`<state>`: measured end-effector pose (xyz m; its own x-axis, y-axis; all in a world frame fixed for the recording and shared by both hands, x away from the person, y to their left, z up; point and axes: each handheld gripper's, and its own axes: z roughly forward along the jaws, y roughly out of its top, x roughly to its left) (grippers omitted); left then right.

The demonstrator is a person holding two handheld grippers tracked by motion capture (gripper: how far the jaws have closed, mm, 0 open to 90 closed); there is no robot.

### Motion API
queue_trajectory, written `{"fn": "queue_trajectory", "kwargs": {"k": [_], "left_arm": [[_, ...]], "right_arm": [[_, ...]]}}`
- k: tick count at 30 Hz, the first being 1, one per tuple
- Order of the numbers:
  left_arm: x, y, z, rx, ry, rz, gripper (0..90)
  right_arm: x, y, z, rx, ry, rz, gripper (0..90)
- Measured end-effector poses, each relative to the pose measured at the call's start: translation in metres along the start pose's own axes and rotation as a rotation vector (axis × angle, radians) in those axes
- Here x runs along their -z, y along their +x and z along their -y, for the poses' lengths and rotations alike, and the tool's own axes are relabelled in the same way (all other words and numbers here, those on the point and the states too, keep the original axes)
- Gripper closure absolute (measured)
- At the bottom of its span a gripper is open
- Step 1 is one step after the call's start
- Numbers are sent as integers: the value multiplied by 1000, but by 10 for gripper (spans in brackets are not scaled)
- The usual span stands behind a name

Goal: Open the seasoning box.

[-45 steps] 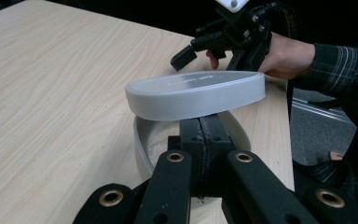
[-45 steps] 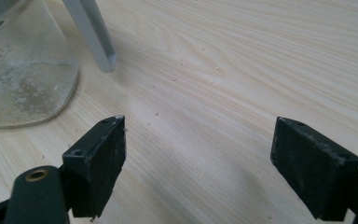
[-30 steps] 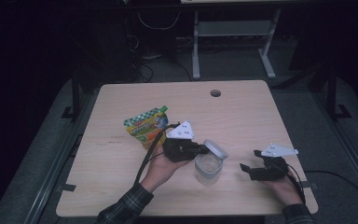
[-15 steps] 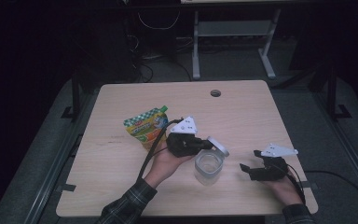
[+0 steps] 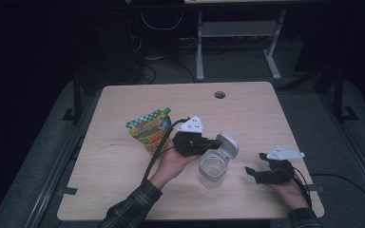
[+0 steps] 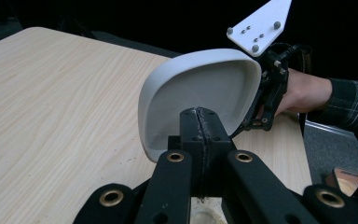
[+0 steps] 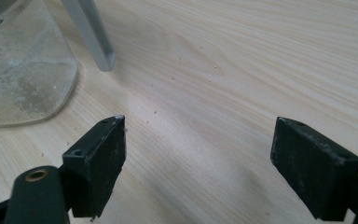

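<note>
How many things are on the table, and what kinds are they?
Clear container with its white flip lid open: 1
Colourful snack pouch: 1
Hand-held grippers: 2, the left gripper and the right gripper
Total: 4

A pale wooden table stands on grey carpet in a dark room, a metal frame behind.

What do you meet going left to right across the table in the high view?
Snack pouch → left gripper, shut on the lid's edge → clear container with its white lid flipped up → right gripper, jaws open, resting near the table's right edge.
</note>
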<state>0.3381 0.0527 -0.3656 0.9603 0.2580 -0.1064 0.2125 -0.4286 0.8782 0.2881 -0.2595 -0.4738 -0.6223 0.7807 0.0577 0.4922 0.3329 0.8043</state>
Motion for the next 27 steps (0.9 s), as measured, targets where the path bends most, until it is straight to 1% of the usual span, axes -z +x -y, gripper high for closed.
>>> {"fn": "queue_trajectory", "kwargs": {"k": [3, 4, 9, 14, 15, 20, 27], "left_arm": [[2, 0, 0, -2, 1, 0, 899], [3, -1, -1, 4, -3, 1, 899], [7, 0, 0, 7, 8, 0, 899], [15, 1, 1, 15, 10, 0, 898], [16, 1, 1, 23, 13, 1, 898], [22, 2, 4, 36, 22, -6, 894], [29, 4, 8, 42, 32, -10, 878]], "right_arm": [[1, 0, 0, -3, 2, 0, 177], [1, 0, 0, -4, 3, 1, 177], [1, 0, 0, -6, 4, 0, 177], [1, -1, 1, -7, 5, 0, 177], [1, -1, 1, -7, 5, 0, 177], [1, -1, 1, -5, 6, -1, 177], [1, -1, 0, -6, 5, -2, 176]]}}
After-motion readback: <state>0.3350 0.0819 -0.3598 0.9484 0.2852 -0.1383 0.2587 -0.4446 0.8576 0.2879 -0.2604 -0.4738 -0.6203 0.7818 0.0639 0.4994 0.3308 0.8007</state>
